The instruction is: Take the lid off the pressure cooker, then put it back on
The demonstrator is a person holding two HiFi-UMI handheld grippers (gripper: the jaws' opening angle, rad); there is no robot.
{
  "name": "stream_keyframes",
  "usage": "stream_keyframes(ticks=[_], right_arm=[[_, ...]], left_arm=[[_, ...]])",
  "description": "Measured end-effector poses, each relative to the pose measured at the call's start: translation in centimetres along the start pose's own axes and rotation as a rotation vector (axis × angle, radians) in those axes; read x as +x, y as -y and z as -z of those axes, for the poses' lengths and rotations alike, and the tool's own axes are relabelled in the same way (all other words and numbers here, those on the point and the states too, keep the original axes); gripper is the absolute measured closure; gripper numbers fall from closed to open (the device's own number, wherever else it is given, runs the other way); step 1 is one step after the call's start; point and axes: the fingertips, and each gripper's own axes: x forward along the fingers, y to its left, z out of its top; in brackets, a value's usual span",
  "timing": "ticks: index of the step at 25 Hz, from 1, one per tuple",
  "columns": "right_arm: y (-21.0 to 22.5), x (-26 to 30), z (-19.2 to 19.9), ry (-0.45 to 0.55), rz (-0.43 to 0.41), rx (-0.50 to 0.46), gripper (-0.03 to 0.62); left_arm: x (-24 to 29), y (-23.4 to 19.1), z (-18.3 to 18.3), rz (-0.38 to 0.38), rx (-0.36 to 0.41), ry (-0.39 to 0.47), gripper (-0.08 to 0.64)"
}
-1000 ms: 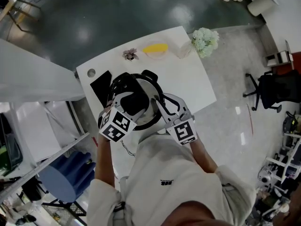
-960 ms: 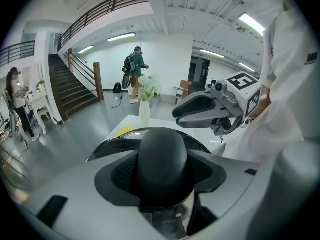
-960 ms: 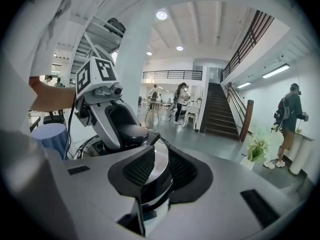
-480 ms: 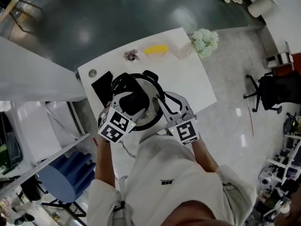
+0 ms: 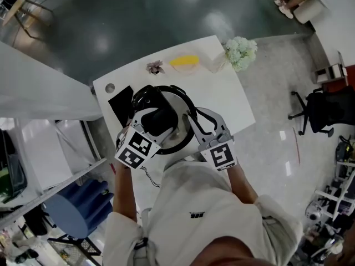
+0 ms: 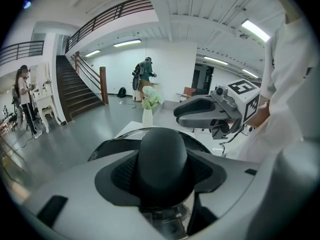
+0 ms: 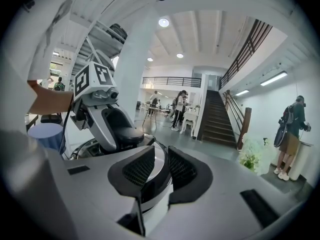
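The pressure cooker (image 5: 180, 101), silver with a black rim, stands in the middle of the white table (image 5: 233, 101). My left gripper (image 5: 152, 114) reaches in from the left and is shut on the lid's black dome knob (image 6: 162, 156), which fills the gap between its pads. My right gripper (image 5: 192, 124) comes in from the cooker's right side. Its jaws stand narrow, with the cooker's black rim (image 7: 159, 176) and the lid's silver edge pinched between the pads (image 7: 140, 169). The left gripper (image 7: 120, 134) shows on the knob in the right gripper view.
A white vase of pale flowers (image 5: 241, 50) stands at the table's far right corner. Near the far edge lie a yellow thing (image 5: 183, 61) and a small purple thing (image 5: 155, 66). A flat black thing (image 5: 118, 101) lies left of the cooker. An office chair (image 5: 321, 107) stands at right.
My right gripper has drifted slightly to the right in the head view. The left gripper stays on the knob and the cooker sits where it was.
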Motion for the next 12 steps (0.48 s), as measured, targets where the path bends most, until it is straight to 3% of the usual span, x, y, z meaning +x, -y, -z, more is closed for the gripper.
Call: stream_keyframes(ticks=[12], right_arm=[[3.7, -2.2, -0.1, 0.048, 0.005, -0.017, 0.514]], left_arm=[[1.6, 0.5, -3.9, -0.043, 0.001, 0.021, 0.273]])
